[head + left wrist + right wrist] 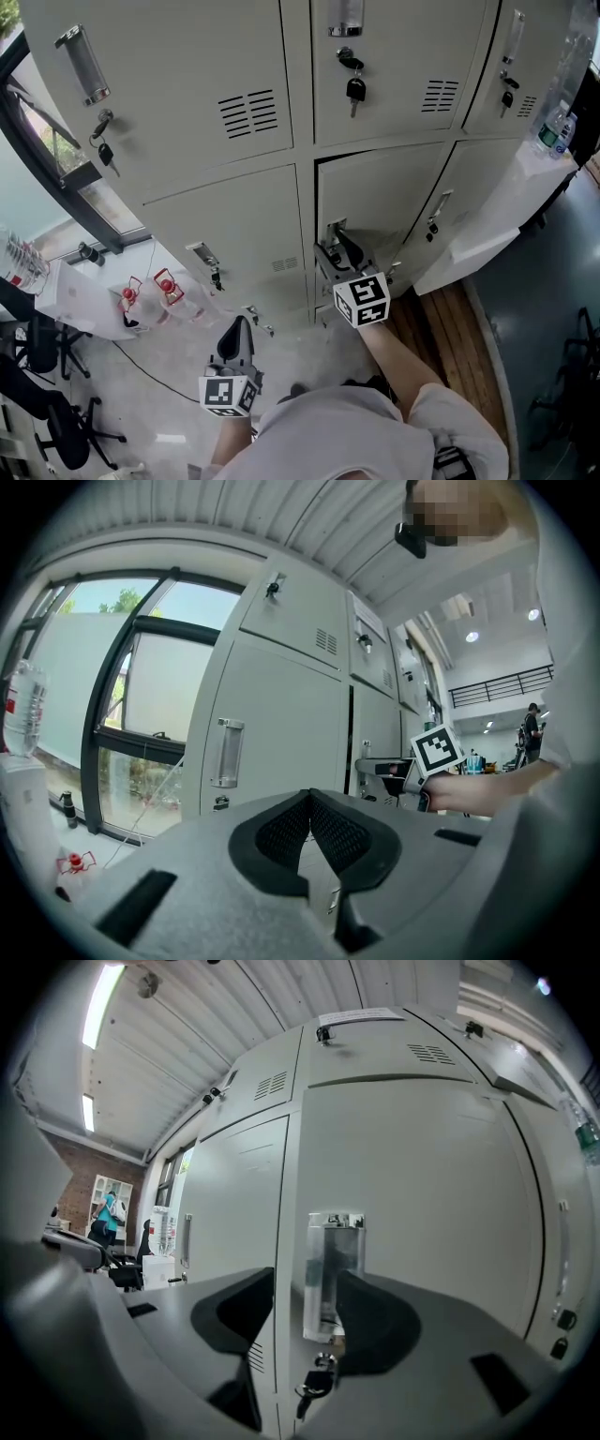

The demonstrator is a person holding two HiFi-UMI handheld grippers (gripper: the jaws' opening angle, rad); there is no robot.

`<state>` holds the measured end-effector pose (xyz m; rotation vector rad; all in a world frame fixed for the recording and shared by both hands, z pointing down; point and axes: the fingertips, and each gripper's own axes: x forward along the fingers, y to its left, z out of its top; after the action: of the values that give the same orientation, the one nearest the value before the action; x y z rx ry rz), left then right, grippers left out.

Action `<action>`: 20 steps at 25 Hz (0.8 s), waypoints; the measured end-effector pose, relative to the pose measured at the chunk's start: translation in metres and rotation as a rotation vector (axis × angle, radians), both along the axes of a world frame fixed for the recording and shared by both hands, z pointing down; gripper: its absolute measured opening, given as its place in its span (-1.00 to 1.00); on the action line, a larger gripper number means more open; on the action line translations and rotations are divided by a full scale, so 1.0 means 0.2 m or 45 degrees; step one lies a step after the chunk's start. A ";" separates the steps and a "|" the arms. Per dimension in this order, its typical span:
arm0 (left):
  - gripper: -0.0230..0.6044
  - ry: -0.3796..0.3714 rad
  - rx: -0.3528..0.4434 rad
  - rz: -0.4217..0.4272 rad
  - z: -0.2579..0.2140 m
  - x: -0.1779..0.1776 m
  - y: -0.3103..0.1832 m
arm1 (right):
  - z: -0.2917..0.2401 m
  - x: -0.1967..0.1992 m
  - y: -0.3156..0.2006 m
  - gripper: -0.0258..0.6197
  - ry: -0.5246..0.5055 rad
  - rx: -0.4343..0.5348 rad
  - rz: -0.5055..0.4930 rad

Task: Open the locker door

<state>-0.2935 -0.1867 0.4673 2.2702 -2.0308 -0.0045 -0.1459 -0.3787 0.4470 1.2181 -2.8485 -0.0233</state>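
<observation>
- Showing a bank of grey lockers (234, 112) from above. The task's locker door (394, 202) is in the lower row, mid column, w/ a dark gap along its top & left edge.
- R hand-held gripper (337, 246) is up at that door's handle (335, 228), its marker cube (362, 300) toward the person.
- R gripper view: jaws apart, straddling the upright clear handle (333, 1274). The pad on the view's right (375, 1321) is at the handle's edge; the other pad (239, 1312) stands off it, w/ door face visible btw. them, so not clamped.
- Key (314, 1387) hangs in the lock just below the handle.
- L hand-held gripper (239, 330) is held low, left of the door & well apart from it, over the floor (309, 347).
- L gripper view: jaws together at the tips, mesh pads (281, 832) meeting, nothing btw. them. The R hand-held gripper is seen beyond, at the door.
- White desk (487, 234) at right of the lockers carries bottles (555, 129) near its far end.
</observation>
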 end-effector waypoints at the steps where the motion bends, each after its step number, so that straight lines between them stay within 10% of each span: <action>1: -0.92 0.001 0.000 0.000 0.00 -0.01 -0.01 | 0.00 -0.01 -0.01 -0.35 -0.001 -0.001 0.007; 20: -0.92 0.030 -0.027 0.007 0.05 -0.08 -0.08 | 0.02 -0.09 -0.13 -0.47 -0.023 -0.013 0.089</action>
<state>-0.3100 -0.2034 0.4772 2.2519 -2.0038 -0.0093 -0.1643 -0.4051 0.4515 1.3217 -2.8149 0.0050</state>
